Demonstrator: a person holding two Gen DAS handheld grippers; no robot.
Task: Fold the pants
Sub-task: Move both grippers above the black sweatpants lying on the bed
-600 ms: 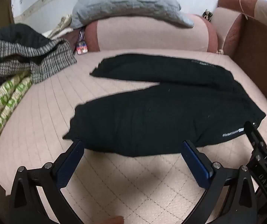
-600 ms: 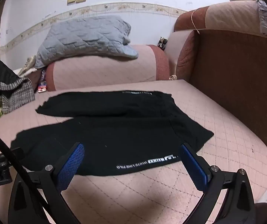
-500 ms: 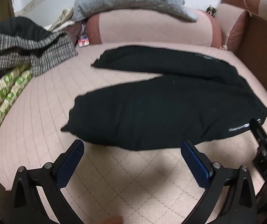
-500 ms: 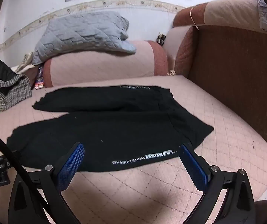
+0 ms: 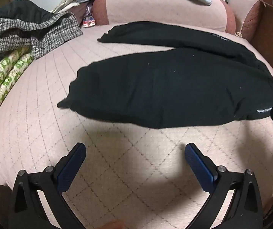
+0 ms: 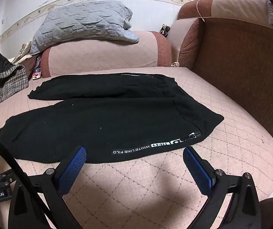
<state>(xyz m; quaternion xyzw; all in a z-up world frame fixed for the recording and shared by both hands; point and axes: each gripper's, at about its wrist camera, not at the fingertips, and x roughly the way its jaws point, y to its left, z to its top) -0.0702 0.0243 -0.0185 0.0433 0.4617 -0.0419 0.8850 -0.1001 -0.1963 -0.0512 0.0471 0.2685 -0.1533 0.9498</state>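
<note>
Your black sweatpants [image 6: 106, 122] lie spread flat, legs apart and unfolded, with both the left gripper [image 5: 135, 164] and right gripper [image 6: 134, 165] gaping empty above the pink quilted cover [image 5: 132, 181], so every fold remains.

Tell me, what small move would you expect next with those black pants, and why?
Probably lowering both grippers onto the near edge of the black pants. The pants lie spread flat on the pink sofa cover, legs apart and unfolded. The left gripper and right gripper are wide open, empty, and short of the cloth, so nothing is gripped yet.
</note>
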